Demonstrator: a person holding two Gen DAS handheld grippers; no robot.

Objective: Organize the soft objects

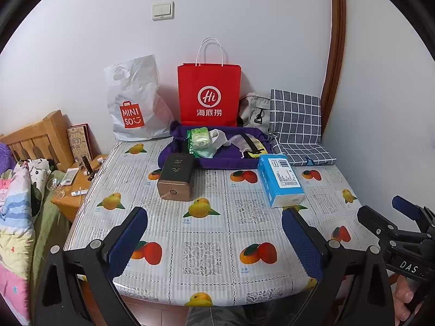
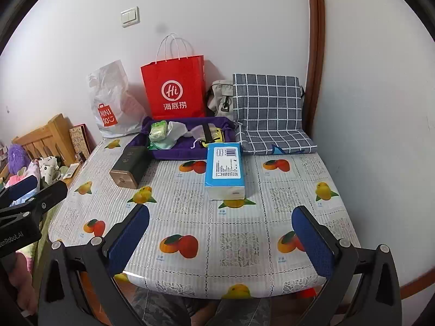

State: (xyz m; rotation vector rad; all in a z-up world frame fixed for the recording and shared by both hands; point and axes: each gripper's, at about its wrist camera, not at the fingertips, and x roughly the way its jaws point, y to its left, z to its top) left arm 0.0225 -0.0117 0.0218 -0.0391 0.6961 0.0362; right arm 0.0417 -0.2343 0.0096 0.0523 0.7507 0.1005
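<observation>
We are holding the left gripper [image 1: 214, 237] low in the frame over the near edge of the table [image 1: 206, 231], its blue-padded fingers spread wide and gripping nothing; in the right wrist view the right gripper [image 2: 220, 237] is sitting the same way, fingers parted and empty. Each claw is showing at the side of the other's view. Past the fingertips, in the middle of the frame, a dark box with a bronze end [image 1: 176, 176] is lying left of centre, and a blue tissue pack [image 1: 280, 180] is lying right of centre, well apart from it. Just behind both, we are seeing a purple cloth bag [image 1: 217, 160] lying open and flat, with a green wipes packet [image 1: 199, 140], white cloth pieces [image 1: 221, 138] and a black-and-yellow strap [image 1: 251, 146] resting on it. To its right a grey checked fabric bag [image 1: 296, 125] is leaning against the wall. Against the wall in the upper middle, a red paper bag [image 1: 209, 95] is standing upright, with a white plastic bag [image 1: 133, 103] to its left.
</observation>
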